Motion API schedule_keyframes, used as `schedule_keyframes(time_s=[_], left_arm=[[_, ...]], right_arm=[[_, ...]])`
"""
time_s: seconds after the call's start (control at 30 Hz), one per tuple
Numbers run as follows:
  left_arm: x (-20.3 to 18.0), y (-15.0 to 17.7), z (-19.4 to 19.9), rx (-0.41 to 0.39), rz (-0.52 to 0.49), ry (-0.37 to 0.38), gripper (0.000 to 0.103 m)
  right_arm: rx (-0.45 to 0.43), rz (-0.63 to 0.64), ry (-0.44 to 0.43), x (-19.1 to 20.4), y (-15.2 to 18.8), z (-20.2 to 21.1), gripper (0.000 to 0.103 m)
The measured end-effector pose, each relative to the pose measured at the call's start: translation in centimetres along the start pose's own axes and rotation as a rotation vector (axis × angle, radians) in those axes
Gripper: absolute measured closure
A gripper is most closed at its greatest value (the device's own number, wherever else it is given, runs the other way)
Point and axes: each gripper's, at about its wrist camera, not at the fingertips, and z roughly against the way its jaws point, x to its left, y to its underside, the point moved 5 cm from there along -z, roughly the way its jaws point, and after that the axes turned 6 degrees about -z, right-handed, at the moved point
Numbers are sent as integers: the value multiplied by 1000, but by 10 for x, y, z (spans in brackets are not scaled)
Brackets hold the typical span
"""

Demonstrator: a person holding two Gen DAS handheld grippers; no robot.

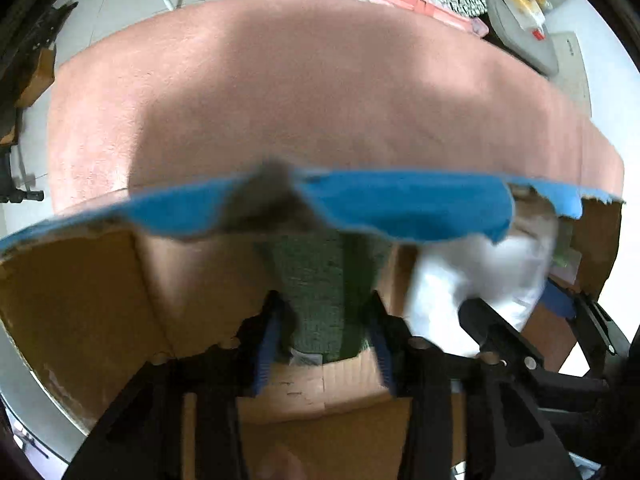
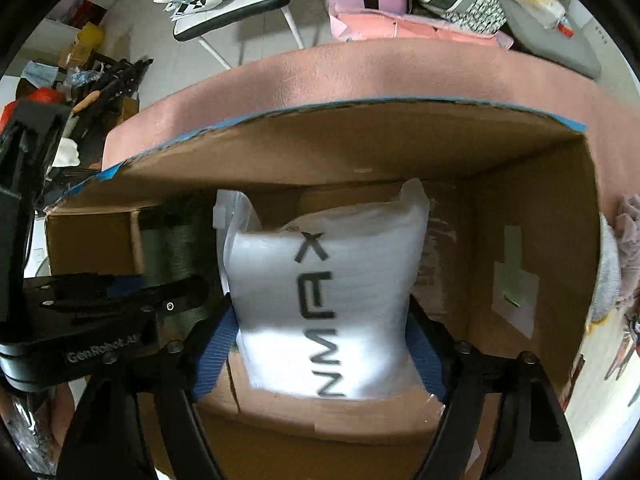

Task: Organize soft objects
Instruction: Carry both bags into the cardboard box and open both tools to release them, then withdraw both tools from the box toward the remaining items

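White foam pouch (image 2: 324, 300) with black lettering, upright inside cardboard box (image 2: 532, 208).

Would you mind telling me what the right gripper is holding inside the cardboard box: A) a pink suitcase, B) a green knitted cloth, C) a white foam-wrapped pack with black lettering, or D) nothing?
C: the right gripper has its blue pads pressed against both sides of the white foam-wrapped pack inside the cardboard box.

Cardboard box (image 2: 520, 248) on pink carpet (image 1: 280, 92); floor beneath.
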Motion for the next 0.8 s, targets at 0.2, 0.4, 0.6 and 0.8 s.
schedule_keyframes(time_s=[0.2, 0.4, 0.6, 0.8], left_arm=[[11, 16, 13, -49, 11, -34, 13], [13, 45, 46, -148, 49, -69, 4], [11, 93, 79, -293, 57, -150, 3], [4, 129, 83, -381, 65, -176, 1]], right_arm=[[1, 10, 11, -3, -1, 11, 5], [-36, 53, 78, 0, 22, 33, 0], [-122, 62, 137, -2, 61, 58, 0], [-201, 57, 136, -1, 105, 84, 0]])
